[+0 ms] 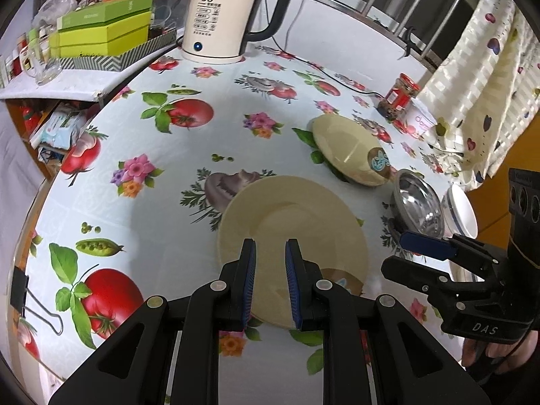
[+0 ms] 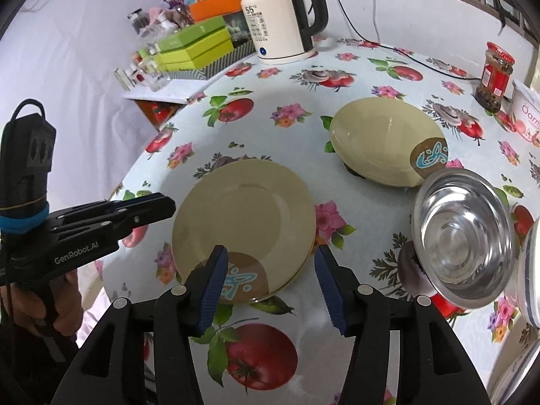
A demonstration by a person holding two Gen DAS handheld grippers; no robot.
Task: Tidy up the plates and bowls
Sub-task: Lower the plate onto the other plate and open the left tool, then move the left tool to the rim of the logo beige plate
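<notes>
A stack of two cream plates [image 1: 293,209] [image 2: 243,216] with a blue fish mark lies on the flowered tablecloth. My left gripper [image 1: 270,246] [image 2: 167,207] hovers over its near part, open, with nothing between the pads. My right gripper [image 2: 271,253] [image 1: 405,256] stands open above the stack's near rim, touching nothing. Another cream plate [image 1: 347,148] [image 2: 388,141] rests tilted over something dark behind. To the right stand a steel bowl [image 1: 418,206] [image 2: 462,233] and a white bowl with a blue rim [image 1: 462,209] [image 2: 533,270].
A white kettle [image 1: 219,17] [image 2: 280,23] with its cord stands at the back. Green boxes [image 1: 101,30] sit on a side shelf to the left. A red-lidded jar [image 2: 494,74] and a yogurt cup [image 2: 526,114] are at the back right. A binder clip [image 1: 30,300] grips the table edge.
</notes>
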